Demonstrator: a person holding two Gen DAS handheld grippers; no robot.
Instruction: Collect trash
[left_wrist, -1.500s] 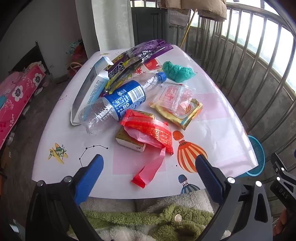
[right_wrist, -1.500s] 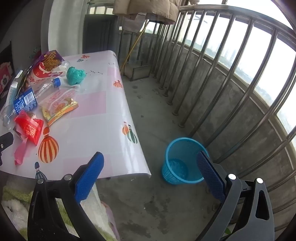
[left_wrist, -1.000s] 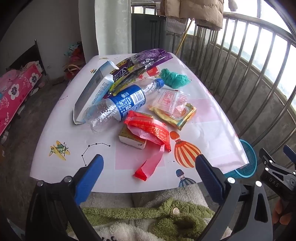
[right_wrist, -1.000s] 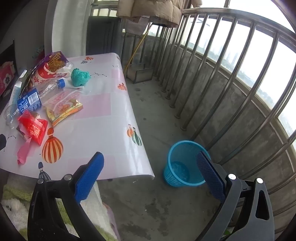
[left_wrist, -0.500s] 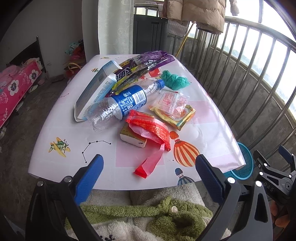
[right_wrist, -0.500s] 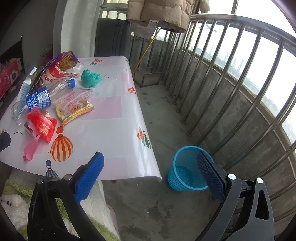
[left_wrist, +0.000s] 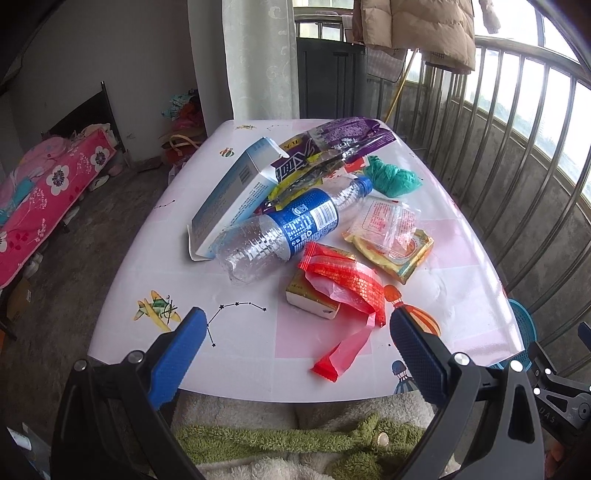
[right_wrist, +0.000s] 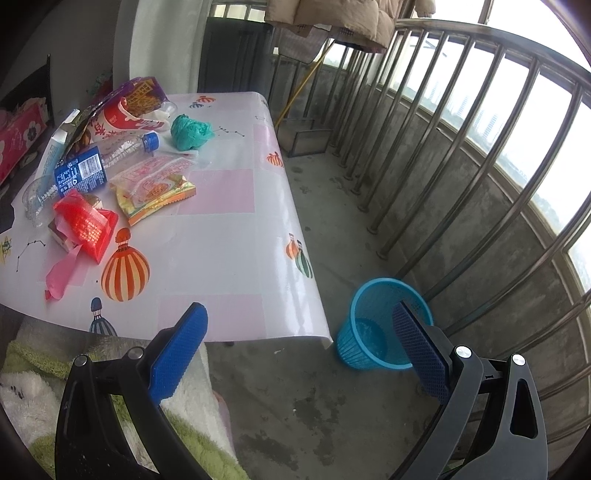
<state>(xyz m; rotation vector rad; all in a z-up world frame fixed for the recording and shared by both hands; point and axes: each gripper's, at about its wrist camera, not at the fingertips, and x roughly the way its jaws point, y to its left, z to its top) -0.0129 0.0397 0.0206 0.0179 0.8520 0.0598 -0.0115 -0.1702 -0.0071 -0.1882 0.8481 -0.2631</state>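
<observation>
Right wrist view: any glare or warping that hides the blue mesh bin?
Right wrist view: sky blown out white behind the bowed metal railing; blue mesh bin sharp, partly hidden by a gripper finger. Left wrist view: only soft sheen on the glossy white tablecloth.

Glossy tablecloth (left_wrist: 147, 258), crinkled clear plastic bottle (left_wrist: 280, 232), rough concrete floor (right_wrist: 332, 406)

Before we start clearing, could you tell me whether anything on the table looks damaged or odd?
The plastic bottle lies on its side, its clear end crumpled. The white-and-blue carton leans against it with its flap torn open. Nothing has spilled; the blue bin stands upright on the floor.
</observation>
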